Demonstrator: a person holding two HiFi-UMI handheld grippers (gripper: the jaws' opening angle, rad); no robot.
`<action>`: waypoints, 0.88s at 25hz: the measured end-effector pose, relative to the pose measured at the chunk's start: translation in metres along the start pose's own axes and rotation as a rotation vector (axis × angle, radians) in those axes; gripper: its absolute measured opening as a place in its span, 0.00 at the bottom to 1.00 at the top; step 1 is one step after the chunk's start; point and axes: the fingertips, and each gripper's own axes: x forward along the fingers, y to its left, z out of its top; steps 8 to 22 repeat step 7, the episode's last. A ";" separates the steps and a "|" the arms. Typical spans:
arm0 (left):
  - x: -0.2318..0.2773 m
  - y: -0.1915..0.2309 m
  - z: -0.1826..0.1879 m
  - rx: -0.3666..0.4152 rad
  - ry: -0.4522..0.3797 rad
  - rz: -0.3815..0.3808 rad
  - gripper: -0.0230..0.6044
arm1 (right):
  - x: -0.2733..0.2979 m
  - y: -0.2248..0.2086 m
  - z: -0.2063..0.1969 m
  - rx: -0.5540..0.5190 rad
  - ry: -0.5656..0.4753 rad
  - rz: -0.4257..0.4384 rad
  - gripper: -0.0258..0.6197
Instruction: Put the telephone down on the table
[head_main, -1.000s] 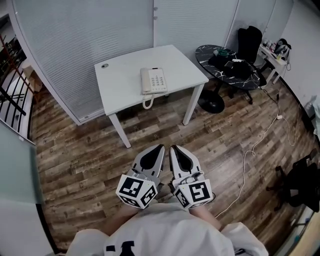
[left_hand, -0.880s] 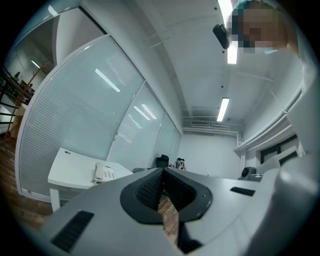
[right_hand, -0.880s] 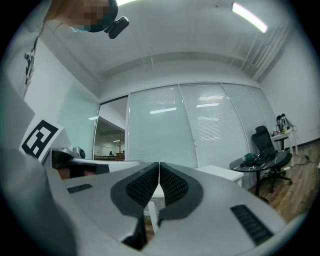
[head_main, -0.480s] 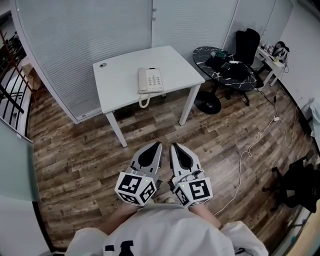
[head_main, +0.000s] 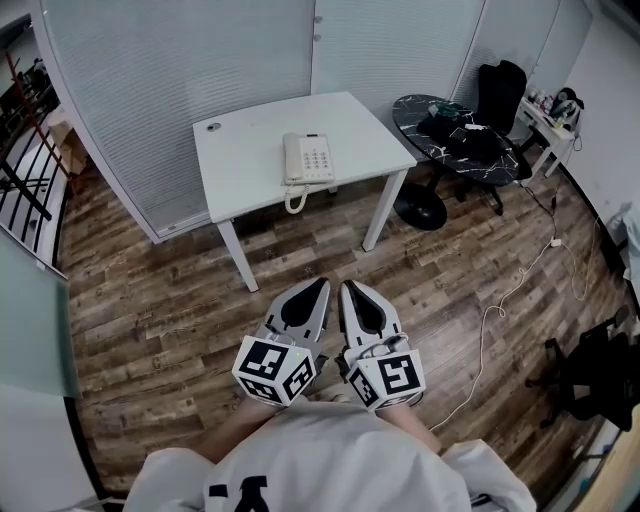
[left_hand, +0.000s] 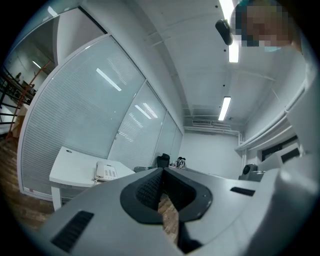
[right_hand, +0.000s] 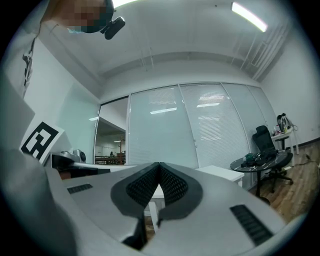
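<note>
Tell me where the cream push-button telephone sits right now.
In the head view, the cream push-button telephone rests on the white square table, near its front edge, left of the black round table.

Key labels on telephone (head_main: 307, 159) illegibly small

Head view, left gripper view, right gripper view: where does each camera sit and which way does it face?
Head view: on the person's head, facing steeply down at the wood floor, white table and telephone; shows the left gripper, right gripper and the person's white top.
Left gripper view: rides the left gripper, looks along its shut jaws towards the white table and telephone.
Right gripper view: rides the right gripper, looks along its shut jaws towards the blinds.
Shared: head and left gripper views both show the telephone.
</note>
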 end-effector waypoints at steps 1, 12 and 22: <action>0.000 0.001 0.000 -0.002 0.001 0.001 0.05 | 0.001 0.001 0.000 -0.001 0.002 0.002 0.08; -0.002 0.003 -0.001 0.004 0.013 0.002 0.05 | 0.003 0.005 -0.003 0.000 0.013 0.006 0.08; -0.002 0.003 -0.001 0.004 0.013 0.002 0.05 | 0.003 0.005 -0.003 0.000 0.013 0.006 0.08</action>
